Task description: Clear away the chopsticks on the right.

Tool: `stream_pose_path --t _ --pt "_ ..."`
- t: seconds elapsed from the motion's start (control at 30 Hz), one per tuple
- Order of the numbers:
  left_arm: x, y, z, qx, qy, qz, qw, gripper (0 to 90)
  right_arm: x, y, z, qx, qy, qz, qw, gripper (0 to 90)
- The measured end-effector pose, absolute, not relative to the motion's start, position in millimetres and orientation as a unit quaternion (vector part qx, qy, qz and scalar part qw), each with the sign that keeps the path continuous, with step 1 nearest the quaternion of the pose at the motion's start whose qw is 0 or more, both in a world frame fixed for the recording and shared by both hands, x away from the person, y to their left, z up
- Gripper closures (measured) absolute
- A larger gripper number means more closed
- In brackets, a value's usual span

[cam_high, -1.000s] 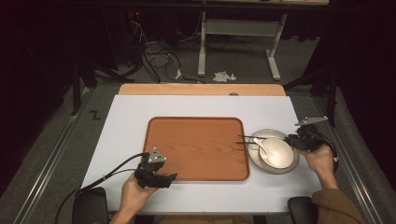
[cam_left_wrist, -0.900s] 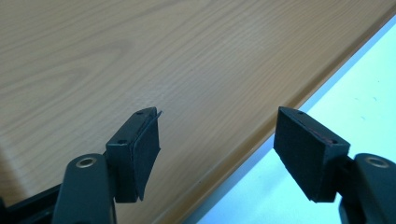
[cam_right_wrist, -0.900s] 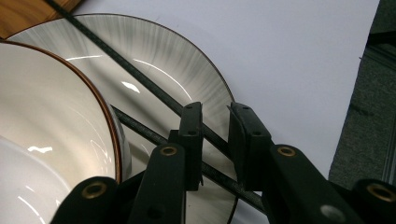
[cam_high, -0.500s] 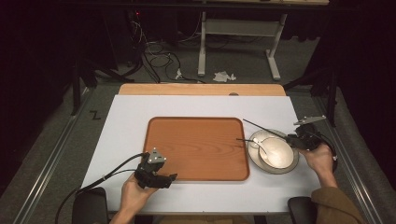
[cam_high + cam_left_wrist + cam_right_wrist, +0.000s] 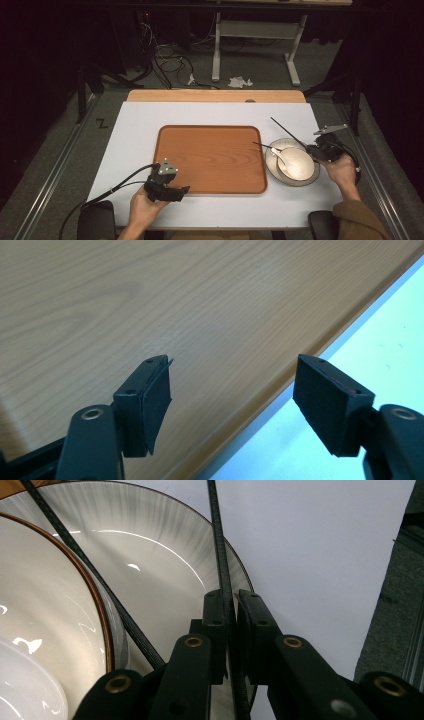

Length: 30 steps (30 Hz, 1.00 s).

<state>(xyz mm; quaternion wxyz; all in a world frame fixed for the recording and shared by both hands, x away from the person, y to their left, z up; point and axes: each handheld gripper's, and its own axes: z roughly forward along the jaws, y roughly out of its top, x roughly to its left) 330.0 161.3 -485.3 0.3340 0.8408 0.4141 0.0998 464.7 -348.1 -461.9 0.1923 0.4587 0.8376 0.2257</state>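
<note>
**White desk, one chopstick pinched**

White desk (image 5: pixel 220 112) holds the wooden tray (image 5: pixel 210 157). At right of frame, the right tool (image 5: pixel 229 611) pinches a thin, stiff, slippery chopstick (image 5: pixel 216 535) above the plate (image 5: pixel 272 165); grip mid-shaft. The left tool (image 5: pixel 232 390) is spread at the tray's lower edge.

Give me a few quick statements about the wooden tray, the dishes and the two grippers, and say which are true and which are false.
1. The right gripper is shut on a thin black chopstick. True.
2. The left gripper is clamped on the rim of the brown wooden tray. False: its jaws stand open with nothing between them.
3. The white bowl stands on the tray. False: it sits in the pale round plate on the white table, to the right of the tray.
4. A white spoon lies in the bowl. True.
5. The tray holds nothing. True.
</note>
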Motion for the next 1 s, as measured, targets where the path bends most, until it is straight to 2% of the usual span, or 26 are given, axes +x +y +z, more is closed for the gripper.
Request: stream_pose_path --t 0.47,0.73,1.0 --pt "330 161 -485 0.841 0.414 0.101 0.334 31.1 461 -349 -457 0.458 0.830 0.249 0.200 86.5" --pt "330 161 -486 0.840 0.415 0.099 0.334 31.1 453 -349 -442 0.450 0.824 0.275 0.209 86.6" --pt "329 162 -485 0.842 0.413 0.101 0.333 31.1 443 -333 -422 0.433 0.823 0.299 0.215 86.5"
